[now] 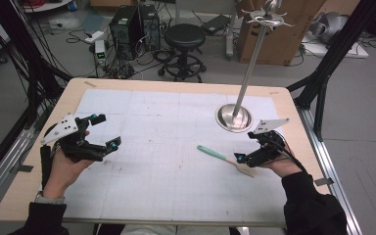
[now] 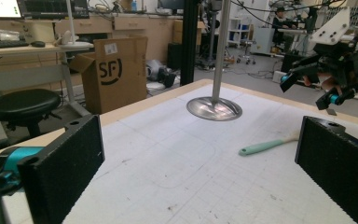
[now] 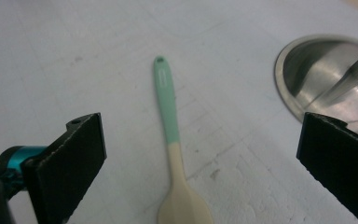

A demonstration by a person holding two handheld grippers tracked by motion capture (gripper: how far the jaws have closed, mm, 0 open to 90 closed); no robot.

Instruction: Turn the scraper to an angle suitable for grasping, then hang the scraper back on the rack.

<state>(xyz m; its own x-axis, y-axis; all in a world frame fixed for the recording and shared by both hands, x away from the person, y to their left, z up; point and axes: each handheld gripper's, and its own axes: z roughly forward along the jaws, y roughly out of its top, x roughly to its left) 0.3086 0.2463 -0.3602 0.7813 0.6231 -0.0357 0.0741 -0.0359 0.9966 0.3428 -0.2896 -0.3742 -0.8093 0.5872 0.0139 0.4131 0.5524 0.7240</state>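
Right gripper view: spatula [image 3: 170,112], slim mint-green handle with a hanging hole, cream blade, flat on the white gridded mat [image 3: 98,56], lying between the spread jaws.
Right gripper [image 1: 248,147]: black, jaws wide apart, over the blade end, holding nothing.
Stand [image 1: 233,117]: shiny round steel base and slender pole, just beyond the spatula.
Left gripper [image 1: 105,131]: jaws spread, empty, well apart at the mat's left.
Table [image 1: 176,84]: pale wood edge.
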